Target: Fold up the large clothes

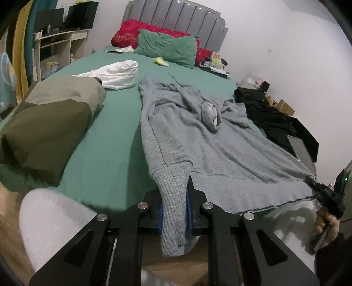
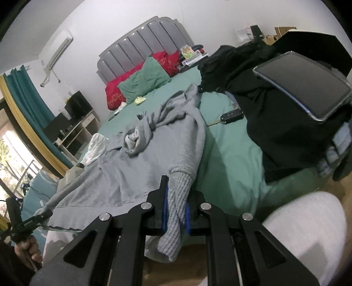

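**Both cuffs pinched, sweater body lies ahead up the bed**

Grey knitted sweater (image 1: 198, 136) lies spread on the green-sheeted bed (image 1: 114, 140), long axis from the foot edge toward the grey padded headboard (image 1: 176, 19). Collar end is bunched toward the middle of the bed; sleeves trail back to the foot edge.

Left tongs (image 1: 176, 211): closed tight on one ribbed grey cuff (image 1: 173, 198), cuff end hanging below the blue pads. Right tongs (image 2: 176, 211): likewise clamped on the other ribbed cuff (image 2: 178, 193).

Each hand holds the sleeve on its own side, neither nearer the body. Both tongs point forward and somewhat down from just off the foot edge. The garment lies straight ahead of both, hem drawn taut between them.

Judgement: the next move carries the sleeves forward over the body. Black clothing pile (image 2: 275, 105) near the right edge could snag.
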Available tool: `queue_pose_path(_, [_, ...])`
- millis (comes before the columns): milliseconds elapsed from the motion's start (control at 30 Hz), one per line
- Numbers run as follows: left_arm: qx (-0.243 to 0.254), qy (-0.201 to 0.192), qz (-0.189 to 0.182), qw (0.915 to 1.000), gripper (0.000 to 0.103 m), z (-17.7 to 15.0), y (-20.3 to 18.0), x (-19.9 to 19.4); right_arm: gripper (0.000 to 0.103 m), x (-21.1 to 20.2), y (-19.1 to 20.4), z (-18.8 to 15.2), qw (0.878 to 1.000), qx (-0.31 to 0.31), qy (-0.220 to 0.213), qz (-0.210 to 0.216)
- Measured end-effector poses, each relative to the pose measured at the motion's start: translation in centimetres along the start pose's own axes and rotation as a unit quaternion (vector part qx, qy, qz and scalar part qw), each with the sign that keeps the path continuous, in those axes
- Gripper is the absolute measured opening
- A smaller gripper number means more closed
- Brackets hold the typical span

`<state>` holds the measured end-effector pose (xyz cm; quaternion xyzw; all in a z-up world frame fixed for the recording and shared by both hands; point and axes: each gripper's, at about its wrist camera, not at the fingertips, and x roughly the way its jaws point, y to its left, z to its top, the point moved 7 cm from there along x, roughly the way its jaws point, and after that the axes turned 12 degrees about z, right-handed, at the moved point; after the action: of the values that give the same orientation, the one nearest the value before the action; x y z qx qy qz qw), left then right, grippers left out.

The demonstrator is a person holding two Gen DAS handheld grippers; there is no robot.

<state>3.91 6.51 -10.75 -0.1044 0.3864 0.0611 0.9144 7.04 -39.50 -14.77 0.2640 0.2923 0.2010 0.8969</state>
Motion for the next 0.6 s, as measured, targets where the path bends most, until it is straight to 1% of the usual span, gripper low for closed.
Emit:
queue_pose_path(133, [0.015,-0.012,0.0,0.9998,0.017,-0.2,-0.3,-4.3,0.012,-3.3,2.0,0.2,0.999,-0.038,-0.016,-0.005])
queue_pose_path(233, [0.005,-0.011,-0.011,0.9999,0.017,-0.4,-0.3,-7.6,0.012,-6.0,3.5,1.0,0.998,-0.057,-0.033,0.002])
queue_pose_path(300, [0.0,-0.01,-0.013,0.9999,0.017,-0.1,-0.2,-9.2,0.012,-7.8,4.8,2.1,0.996,-0.069,-0.049,0.006])
queue_pose_path(367, [-0.005,-0.008,-0.016,0.9998,0.017,0.5,-0.2,-10.5,0.012,-8.9,5.2,3.1,0.995,-0.078,-0.058,0.01])
queue_pose_path(467, [-0.009,-0.007,-0.018,0.9998,0.017,2.0,-0.3,-10.8,0.012,-9.7,5.7,4.7,0.994,-0.086,-0.071,0.02])
queue_pose_path(567, [-0.009,-0.011,-0.01,0.9998,0.017,3.6,-0.6,-9.6,0.012,-8.5,5.7,6.4,0.993,-0.082,-0.077,0.032])
queue_pose_path(600, [-0.012,-0.01,-0.01,0.9998,0.017,4.3,-0.7,-8.6,0.012,-7.7,5.5,7.1,0.993,-0.082,-0.078,0.036])
